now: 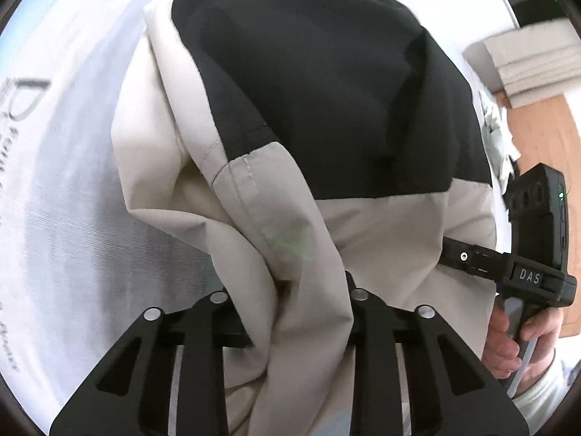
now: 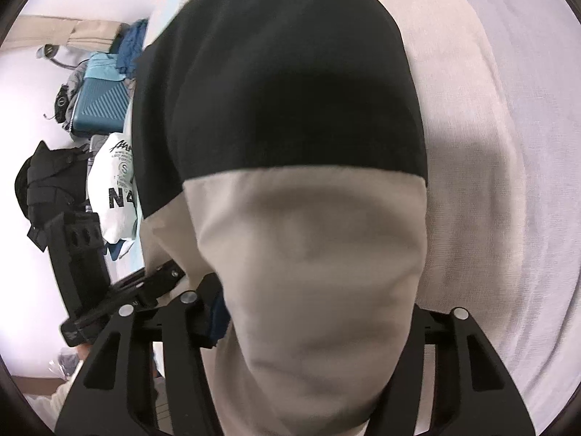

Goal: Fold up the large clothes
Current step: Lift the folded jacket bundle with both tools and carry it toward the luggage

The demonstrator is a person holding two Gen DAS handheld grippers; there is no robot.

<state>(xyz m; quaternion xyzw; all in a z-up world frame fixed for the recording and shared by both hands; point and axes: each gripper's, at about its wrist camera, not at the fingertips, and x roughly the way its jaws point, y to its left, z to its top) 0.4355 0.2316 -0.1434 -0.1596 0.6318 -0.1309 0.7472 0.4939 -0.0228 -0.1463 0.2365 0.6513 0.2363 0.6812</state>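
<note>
While both tools grip bunched cloth, the beige-and-black jacket (image 1: 308, 116) hangs mid-frame above the white bed sheet (image 1: 72, 200); left tool (image 1: 287, 298) and right tool (image 2: 319, 305) look clamped on it. Mid-fold, I'd say: next, lay it flat

Jacket (image 1: 297, 116): matt woven cloth, beige and black; bed sheet (image 2: 508, 145): soft cloth, possibly cotton; left gripper (image 1: 287, 312): matt black plastic, metal pins
</note>
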